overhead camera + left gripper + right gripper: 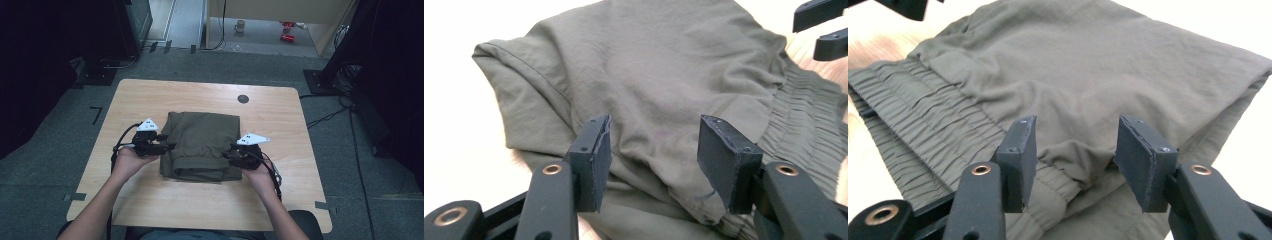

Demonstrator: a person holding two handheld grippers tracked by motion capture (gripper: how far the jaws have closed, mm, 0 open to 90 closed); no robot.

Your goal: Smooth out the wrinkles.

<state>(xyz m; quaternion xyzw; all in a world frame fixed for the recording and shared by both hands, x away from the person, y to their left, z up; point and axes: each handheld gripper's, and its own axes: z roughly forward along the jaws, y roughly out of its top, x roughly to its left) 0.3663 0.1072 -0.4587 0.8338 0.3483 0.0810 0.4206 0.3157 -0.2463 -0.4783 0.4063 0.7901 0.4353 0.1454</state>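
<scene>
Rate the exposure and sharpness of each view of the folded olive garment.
High view: dim, dark at the side edges, folded garment soft but readable. Left gripper view: table blown out to white, cloth sharp. Right gripper view: table glare again, waistband pleats crisp.

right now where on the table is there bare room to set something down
Free: the wide strip of table between the folded olive garment and the near edge, and the far strip around the dark round hole. Crowded: both garment sides, where each hand-held gripper sits.

Folded garment [202,145] on table [150,200], between left gripper [167,148] and right gripper [227,155]
</scene>
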